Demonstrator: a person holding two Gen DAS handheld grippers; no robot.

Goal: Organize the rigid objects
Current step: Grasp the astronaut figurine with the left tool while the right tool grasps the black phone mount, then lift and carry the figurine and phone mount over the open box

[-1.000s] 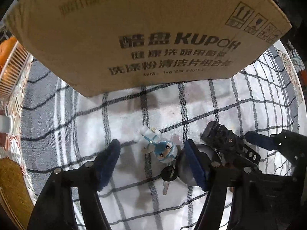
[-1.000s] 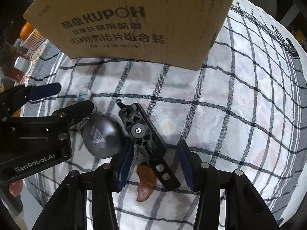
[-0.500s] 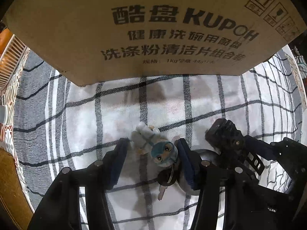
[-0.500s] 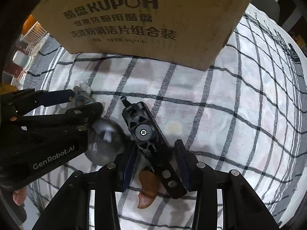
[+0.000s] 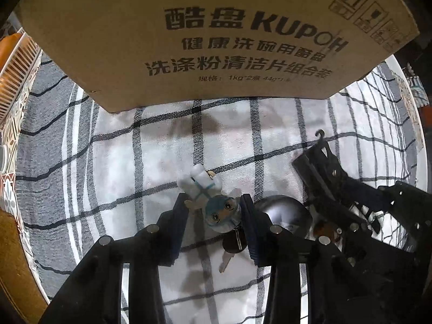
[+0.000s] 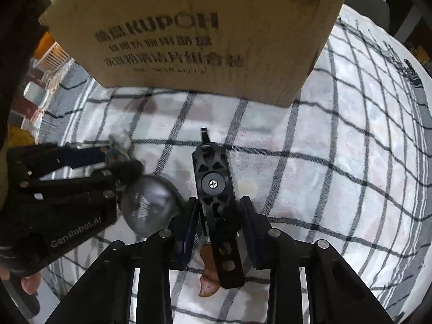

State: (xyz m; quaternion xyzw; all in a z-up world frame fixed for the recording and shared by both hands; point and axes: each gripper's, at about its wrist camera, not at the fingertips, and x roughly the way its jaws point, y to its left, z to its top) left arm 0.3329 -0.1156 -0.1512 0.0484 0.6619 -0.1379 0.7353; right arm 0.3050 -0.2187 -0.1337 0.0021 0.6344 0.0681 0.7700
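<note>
- Down on the checked cloth (image 5: 167, 145) we have both grippers pointing at a small cluster of things in front of the cardboard box (image 5: 216, 35).
- Our left gripper (image 5: 213, 210) has just been closing, and its pads now press on the head of the little doll keychain (image 5: 216, 208); the doll's white body sticks out past the fingertips toward the box.
- A dark key (image 5: 232, 245) hangs from the doll, lying on the cloth between the left fingers.
- Just right of that gripper sits the grey dome-shaped object (image 5: 283, 210), touching or nearly touching the outer side of the right-hand finger.
- Our right gripper (image 6: 218, 213) has also just been closing, with the black clamp (image 6: 216, 189) between its jaws; the pads sit right beside the clamp's sides, but we cannot tell whether they grip it.
- Under the clamp's near end lies a brown curved piece (image 6: 208, 280), flat on the cloth.
- At the left edge a white slatted basket (image 5: 16, 70) stands beside the box.
</note>
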